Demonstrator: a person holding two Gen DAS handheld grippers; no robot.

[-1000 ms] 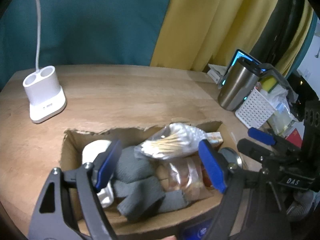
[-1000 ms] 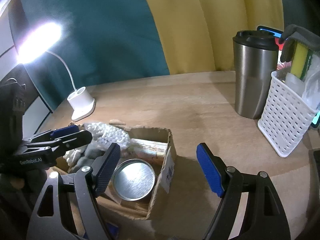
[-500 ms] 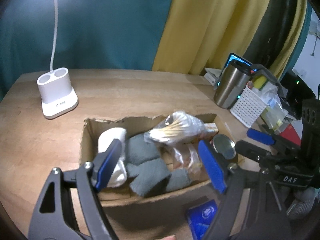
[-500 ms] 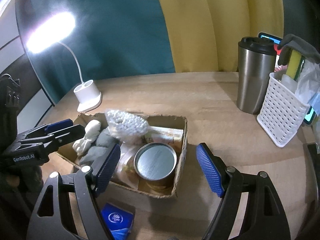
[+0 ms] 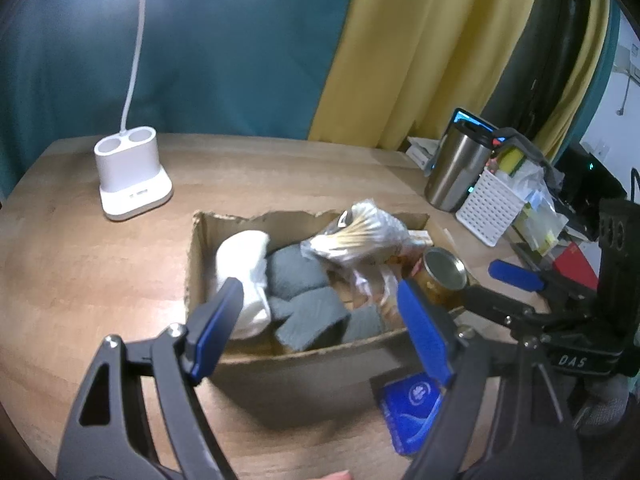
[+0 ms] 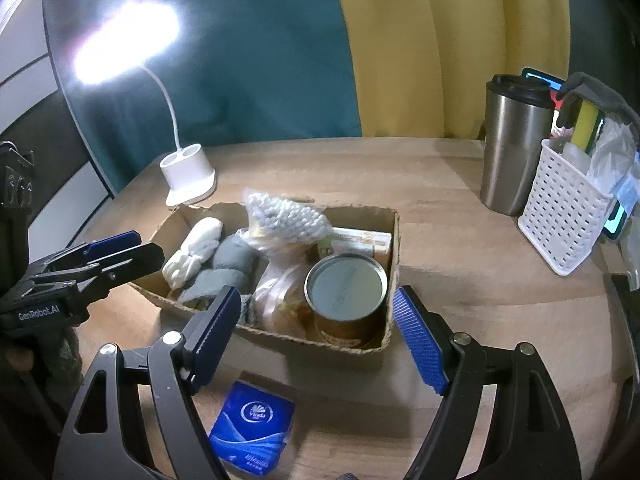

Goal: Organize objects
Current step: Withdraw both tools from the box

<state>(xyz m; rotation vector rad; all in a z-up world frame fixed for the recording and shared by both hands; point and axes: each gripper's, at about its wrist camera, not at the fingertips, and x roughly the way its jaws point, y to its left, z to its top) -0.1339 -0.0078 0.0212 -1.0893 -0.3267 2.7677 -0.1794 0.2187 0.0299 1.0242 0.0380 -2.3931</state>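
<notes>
A shallow torn cardboard box (image 6: 394, 236) is seen on the wooden table (image 6: 440, 272); its long axis runs left-right across both views, slightly skewed in the right wrist view, open side up; packed from left to right: white cloth (image 6: 196, 250), grey cloths (image 6: 230, 266), a bag of cotton swabs (image 5: 360, 232) lying on top with the sticks pointing roughly along the box, a clear bag (image 6: 280, 296) beneath, a carton (image 6: 362, 242) at the back right, and a can (image 6: 346, 300) upright in the right front corner, lid up; a blue tissue pack (image 6: 250, 428) is lying flat on the table just in front of the box, outside it.

Left gripper (image 5: 320, 326) is held above the box's near wall, jaws spread wide, nothing between them; right gripper (image 6: 318, 332) is held over the near right part of the box, in front of the can, jaws likewise spread and empty; each gripper is seen side-on in the other's view.

Lamp (image 6: 188, 178) is lit, behind the box at left; steel tumbler (image 6: 514, 144) and white basket (image 6: 560, 216) stand at far right, well apart from the box, touching or nearly so.
</notes>
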